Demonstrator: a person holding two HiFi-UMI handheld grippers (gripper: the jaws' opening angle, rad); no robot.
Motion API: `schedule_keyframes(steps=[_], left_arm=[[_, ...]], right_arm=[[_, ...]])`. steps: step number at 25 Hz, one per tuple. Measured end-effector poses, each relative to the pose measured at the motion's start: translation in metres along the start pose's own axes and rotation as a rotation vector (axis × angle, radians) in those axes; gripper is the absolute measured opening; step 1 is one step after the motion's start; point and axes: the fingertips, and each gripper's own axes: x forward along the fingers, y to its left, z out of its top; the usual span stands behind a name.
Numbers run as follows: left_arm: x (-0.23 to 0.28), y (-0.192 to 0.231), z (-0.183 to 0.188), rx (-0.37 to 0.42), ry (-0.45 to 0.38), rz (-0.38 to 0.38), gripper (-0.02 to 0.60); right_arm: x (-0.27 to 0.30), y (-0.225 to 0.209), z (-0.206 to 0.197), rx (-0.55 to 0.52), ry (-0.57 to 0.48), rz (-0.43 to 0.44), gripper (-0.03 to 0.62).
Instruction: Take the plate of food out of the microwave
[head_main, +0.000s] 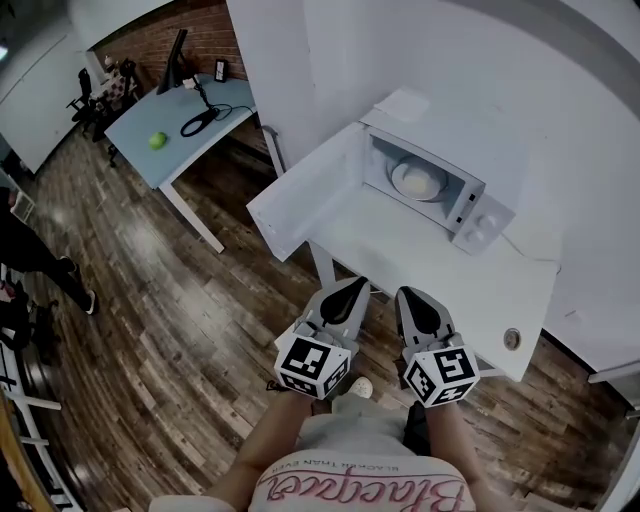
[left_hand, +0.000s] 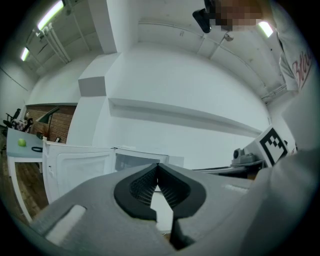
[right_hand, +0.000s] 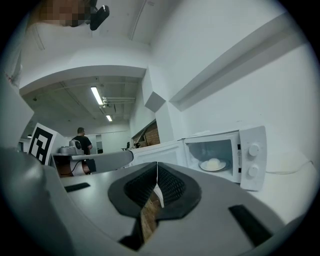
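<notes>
A white microwave (head_main: 470, 200) stands on a white table (head_main: 400, 250), its door (head_main: 300, 200) swung open to the left. Inside sits a white plate with a pale mound of food (head_main: 418, 181), also visible in the right gripper view as the plate (right_hand: 213, 164). My left gripper (head_main: 350, 293) and right gripper (head_main: 417, 305) hover side by side at the table's near edge, both shut and empty, well short of the microwave. In the left gripper view the left gripper (left_hand: 158, 167) faces the open door (left_hand: 80, 167). In the right gripper view the right gripper (right_hand: 157, 167) points left of the cavity.
A blue-grey desk (head_main: 170, 125) at the back left carries a green apple (head_main: 158, 141), a monitor and a black cable. Wooden floor lies between it and the table. A person's legs (head_main: 40, 260) are at the far left. White walls close behind the microwave.
</notes>
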Motion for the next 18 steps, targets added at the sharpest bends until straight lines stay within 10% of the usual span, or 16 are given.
schedule_keyframes(steps=[18], left_arm=[[0.045,0.024,0.002,0.053,0.022,-0.028,0.006]], right_arm=[[0.056,-0.026,0.012,0.007,-0.01,0.05,0.014]])
